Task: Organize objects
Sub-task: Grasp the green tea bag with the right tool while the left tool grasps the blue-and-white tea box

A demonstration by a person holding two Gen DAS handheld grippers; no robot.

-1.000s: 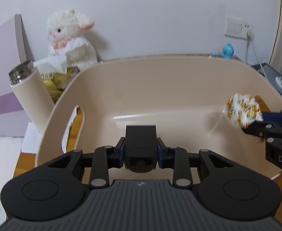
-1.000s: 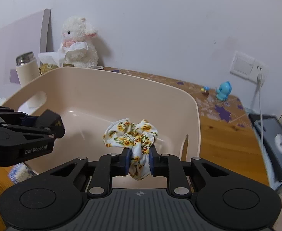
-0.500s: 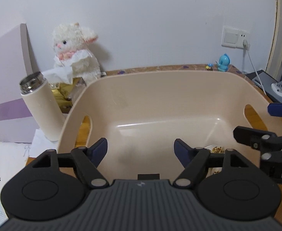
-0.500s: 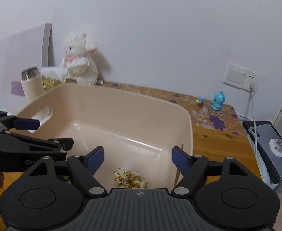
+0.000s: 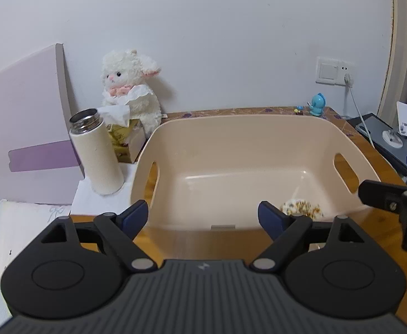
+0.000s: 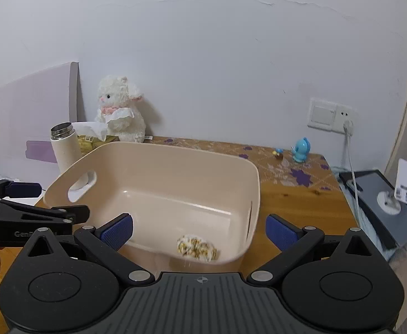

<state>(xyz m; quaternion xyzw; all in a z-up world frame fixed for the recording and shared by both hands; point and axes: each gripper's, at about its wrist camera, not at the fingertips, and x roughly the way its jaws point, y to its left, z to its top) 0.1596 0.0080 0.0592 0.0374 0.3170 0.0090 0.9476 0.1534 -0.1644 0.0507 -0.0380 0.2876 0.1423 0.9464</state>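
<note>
A beige plastic bin (image 5: 248,128) (image 6: 158,150) with handle slots stands on the wooden table. A floral fabric scrunchie (image 5: 300,207) (image 6: 196,246) lies inside the bin near its front right corner. My left gripper (image 5: 203,214) is open and empty, held just in front of the bin's near wall. My right gripper (image 6: 199,232) is open and empty, above the bin's front right corner and back from the scrunchie. Each gripper shows at the edge of the other's view.
A white thermos (image 5: 96,153) (image 6: 64,146) stands left of the bin. Behind it are a tissue box (image 5: 125,139) and a plush lamb (image 5: 129,91) (image 6: 120,108). A small blue figurine (image 5: 317,104) (image 6: 302,150) stands at the back right. A tablet and stand (image 6: 381,200) lie right of the table.
My right gripper opened and let the scrunchie drop into the bin. My left gripper also opened, dropping a black object now out of sight. Both grippers have pulled back and up from the bin.
</note>
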